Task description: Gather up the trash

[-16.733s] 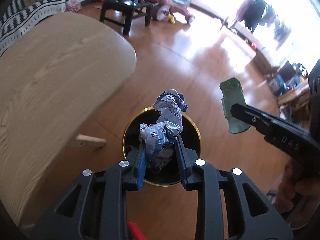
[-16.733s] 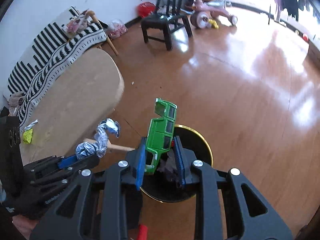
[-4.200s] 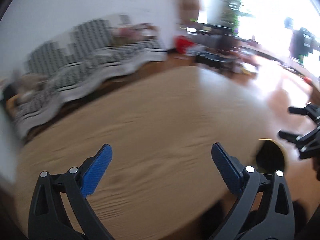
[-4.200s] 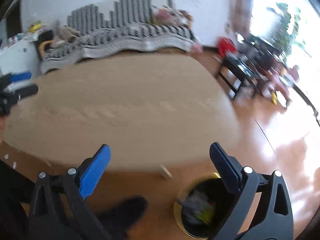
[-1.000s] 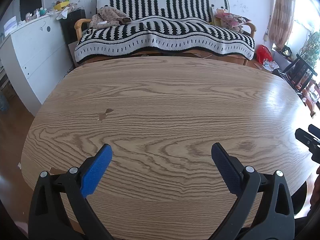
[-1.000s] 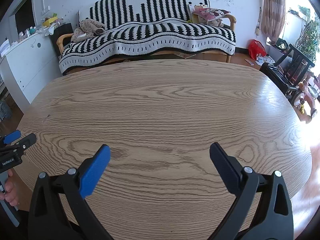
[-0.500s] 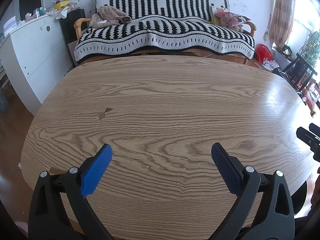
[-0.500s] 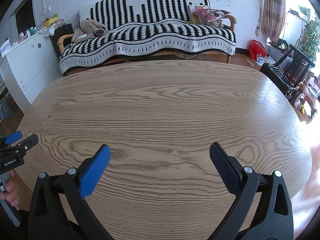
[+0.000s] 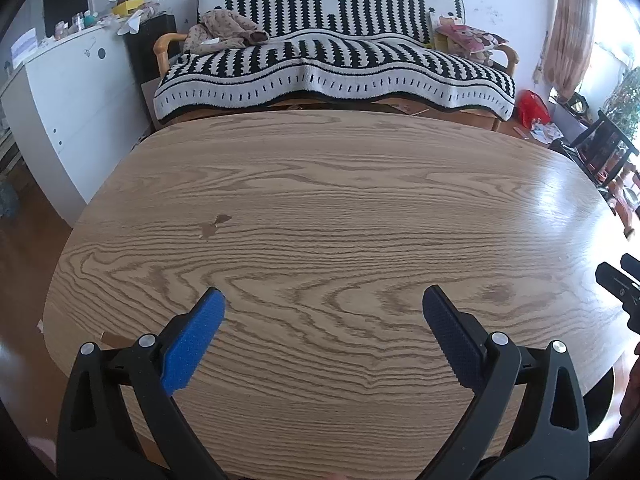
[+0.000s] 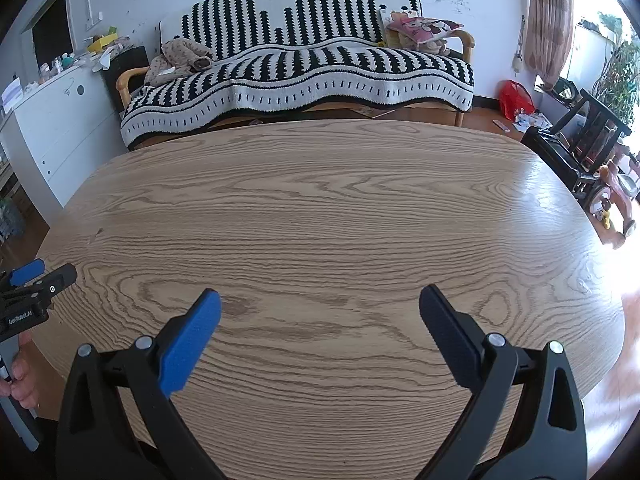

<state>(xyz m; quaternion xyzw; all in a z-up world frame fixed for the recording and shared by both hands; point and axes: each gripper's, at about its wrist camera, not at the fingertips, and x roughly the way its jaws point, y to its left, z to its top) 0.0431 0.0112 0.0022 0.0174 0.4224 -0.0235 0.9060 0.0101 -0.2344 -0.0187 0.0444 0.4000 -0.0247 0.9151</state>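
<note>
Both grippers hover over the near edge of an oval wooden table (image 9: 340, 208) (image 10: 340, 208). My left gripper (image 9: 322, 300) is open wide, blue pads apart, with nothing between them. My right gripper (image 10: 320, 300) is open just as wide and holds nothing. The right gripper's black tip (image 9: 618, 280) shows at the right edge of the left wrist view. The left gripper's tip (image 10: 38, 278) shows at the left edge of the right wrist view, held by a hand (image 10: 20, 376). A dark curved bin rim (image 9: 600, 404) peeks out below the table's right end. No trash item is in view.
A sofa with a black-and-white striped blanket (image 9: 332, 64) stands behind the table. A white cabinet (image 9: 60, 100) is at the left. A black chair (image 10: 576, 148) and a red bag (image 10: 516, 100) are on the floor at the right. A small stain (image 9: 214, 226) marks the tabletop.
In the last second both views have barely shifted and both grippers stay open. Earlier the left held crumpled foil and the right a green toy car over the bin; both are now without them.
</note>
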